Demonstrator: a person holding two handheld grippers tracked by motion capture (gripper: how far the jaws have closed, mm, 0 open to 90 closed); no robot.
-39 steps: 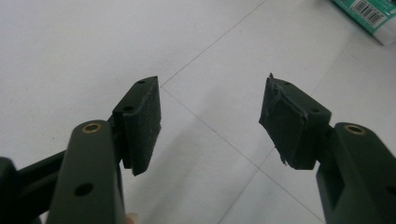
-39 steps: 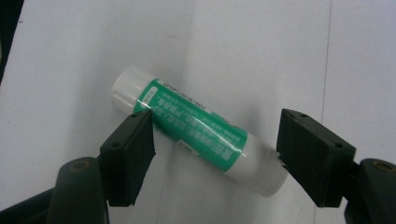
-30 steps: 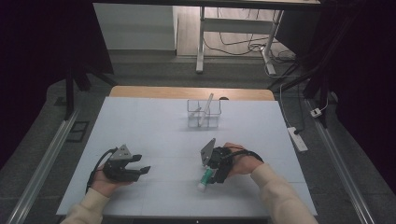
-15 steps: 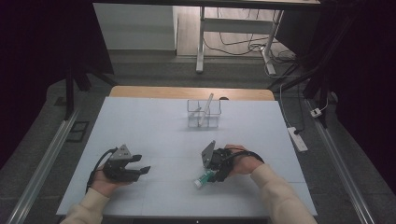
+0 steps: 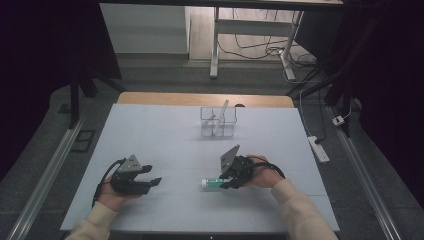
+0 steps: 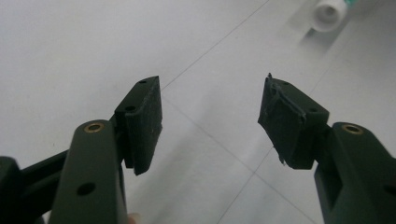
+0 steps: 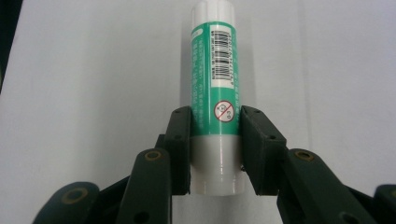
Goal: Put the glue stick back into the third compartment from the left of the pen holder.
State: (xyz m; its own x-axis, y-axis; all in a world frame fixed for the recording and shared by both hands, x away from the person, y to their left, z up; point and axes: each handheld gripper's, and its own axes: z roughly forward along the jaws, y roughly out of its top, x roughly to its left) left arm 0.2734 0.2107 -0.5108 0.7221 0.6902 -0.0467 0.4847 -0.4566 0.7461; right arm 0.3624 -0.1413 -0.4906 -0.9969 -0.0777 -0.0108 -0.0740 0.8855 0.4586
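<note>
One green-and-white glue stick (image 7: 215,98); barcoded

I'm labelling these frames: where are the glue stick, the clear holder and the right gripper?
glue stick (image 7: 215,93): right gripper view, on its green label.
clear holder (image 5: 218,127): high view, on its front wall.
right gripper (image 7: 215,149): right gripper view, between the fingertips, shut on the stick.

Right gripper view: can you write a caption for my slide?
The right gripper, jaws just closing, clamps the white end of a green-and-white glue stick lying on the pale table.
</note>
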